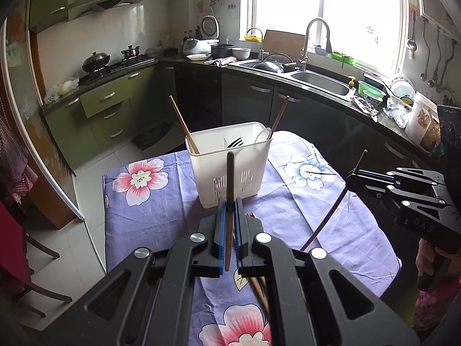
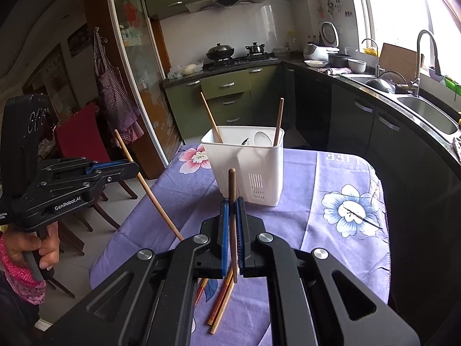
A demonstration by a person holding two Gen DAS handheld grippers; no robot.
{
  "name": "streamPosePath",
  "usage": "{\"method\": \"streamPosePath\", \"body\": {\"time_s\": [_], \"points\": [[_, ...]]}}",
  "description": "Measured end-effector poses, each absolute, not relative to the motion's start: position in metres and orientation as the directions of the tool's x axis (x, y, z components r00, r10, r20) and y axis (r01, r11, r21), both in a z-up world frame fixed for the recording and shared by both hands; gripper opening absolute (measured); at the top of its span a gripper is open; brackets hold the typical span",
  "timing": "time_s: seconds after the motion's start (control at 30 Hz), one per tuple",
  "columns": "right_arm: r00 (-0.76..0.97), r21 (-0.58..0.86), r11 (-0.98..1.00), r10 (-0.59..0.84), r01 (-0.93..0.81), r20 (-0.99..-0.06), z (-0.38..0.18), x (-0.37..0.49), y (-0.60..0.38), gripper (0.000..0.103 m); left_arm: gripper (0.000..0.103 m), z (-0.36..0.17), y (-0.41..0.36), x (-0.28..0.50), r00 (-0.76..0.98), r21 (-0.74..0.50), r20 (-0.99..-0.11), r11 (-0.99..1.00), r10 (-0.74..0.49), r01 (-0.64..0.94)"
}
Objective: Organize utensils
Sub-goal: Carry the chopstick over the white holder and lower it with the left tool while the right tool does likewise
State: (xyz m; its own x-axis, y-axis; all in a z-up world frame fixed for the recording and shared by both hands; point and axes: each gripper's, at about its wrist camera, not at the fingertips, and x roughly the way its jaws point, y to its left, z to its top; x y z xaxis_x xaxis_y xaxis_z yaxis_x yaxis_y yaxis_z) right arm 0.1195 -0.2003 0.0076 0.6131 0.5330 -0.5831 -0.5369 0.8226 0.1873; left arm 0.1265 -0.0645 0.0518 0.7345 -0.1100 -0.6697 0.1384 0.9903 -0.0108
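Each gripper, left gripper (image 1: 229, 201) and right gripper (image 2: 232, 201), clamps one chopstick (image 1: 229, 190) near the white utensil caddy (image 1: 230, 170), which holds two more; three lie on the tablecloth (image 2: 317, 230).

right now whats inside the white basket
Two chopsticks stand up out of the white basket, with a dark fork and a pale spoon between them. Its walls hide their lower ends.
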Motion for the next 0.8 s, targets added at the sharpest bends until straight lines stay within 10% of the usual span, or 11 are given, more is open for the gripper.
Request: {"method": "streamPosePath", "body": {"time_s": [0.8], "points": [[0.738,0.156,0.819,0.568,-0.552,-0.364,0.163,0.180,-0.185,0.006,0.005,0.200,-0.060,0.184,0.885,0.017,-0.458,0.995,-0.082,0.101]]}}
